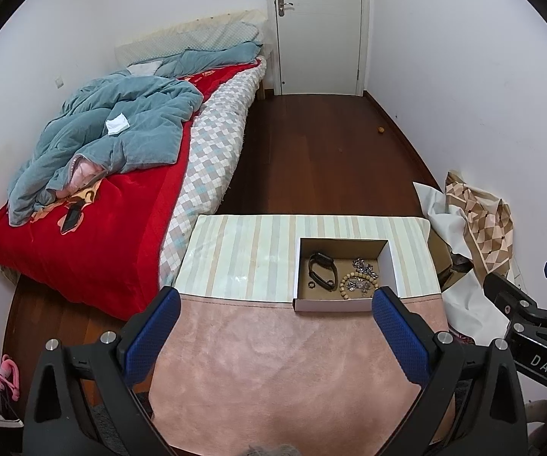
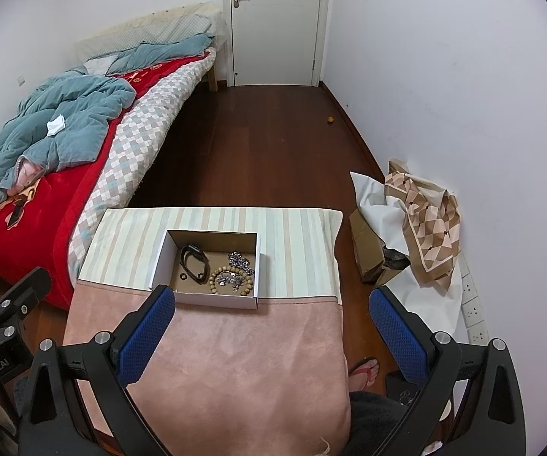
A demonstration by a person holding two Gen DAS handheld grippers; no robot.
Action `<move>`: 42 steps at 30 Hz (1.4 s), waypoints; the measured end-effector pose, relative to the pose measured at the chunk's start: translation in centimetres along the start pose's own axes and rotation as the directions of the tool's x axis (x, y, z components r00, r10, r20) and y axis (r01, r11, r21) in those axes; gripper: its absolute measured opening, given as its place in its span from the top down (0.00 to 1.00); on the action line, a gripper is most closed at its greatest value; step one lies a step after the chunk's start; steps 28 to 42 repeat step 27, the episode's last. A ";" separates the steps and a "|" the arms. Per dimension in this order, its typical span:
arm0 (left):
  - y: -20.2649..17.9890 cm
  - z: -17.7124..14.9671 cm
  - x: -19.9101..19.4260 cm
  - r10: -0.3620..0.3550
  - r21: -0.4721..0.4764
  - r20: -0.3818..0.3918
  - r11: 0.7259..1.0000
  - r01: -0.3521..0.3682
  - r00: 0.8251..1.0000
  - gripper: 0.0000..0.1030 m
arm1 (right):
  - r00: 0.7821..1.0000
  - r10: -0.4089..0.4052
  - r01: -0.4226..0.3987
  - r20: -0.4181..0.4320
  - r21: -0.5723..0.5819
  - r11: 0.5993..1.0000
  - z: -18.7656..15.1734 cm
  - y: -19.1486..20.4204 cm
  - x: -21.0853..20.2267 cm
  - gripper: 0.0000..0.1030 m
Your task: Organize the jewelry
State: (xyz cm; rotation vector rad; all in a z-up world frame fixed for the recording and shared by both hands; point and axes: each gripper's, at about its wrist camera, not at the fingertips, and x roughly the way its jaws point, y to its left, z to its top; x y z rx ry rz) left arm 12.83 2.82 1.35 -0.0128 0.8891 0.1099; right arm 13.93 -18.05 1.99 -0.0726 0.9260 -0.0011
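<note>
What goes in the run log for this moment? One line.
left gripper open | right gripper open | watch, bead bracelet, chain, ring in box

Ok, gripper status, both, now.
Left gripper: open, holding nothing, above the table short of the box.
Right gripper: open, holding nothing.

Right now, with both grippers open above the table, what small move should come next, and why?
Probably nothing more: lift both away. The watch, bead bracelet, chain and ring all lie inside the box; the left gripper and right gripper hold nothing.
</note>
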 end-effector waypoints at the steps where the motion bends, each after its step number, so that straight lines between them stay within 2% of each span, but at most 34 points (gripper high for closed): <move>1: 0.1 0.1 -0.1 0.000 0.001 -0.001 1.000 0.000 1.000 0.00 | 1.000 -0.001 0.001 0.000 0.000 1.000 0.0 0.0 0.0 0.00; 42: 0.8 -0.3 -0.3 -0.012 0.000 0.011 1.000 0.012 1.000 0.00 | 1.000 0.000 0.000 -0.002 -0.004 1.000 0.5 0.1 -0.3 0.00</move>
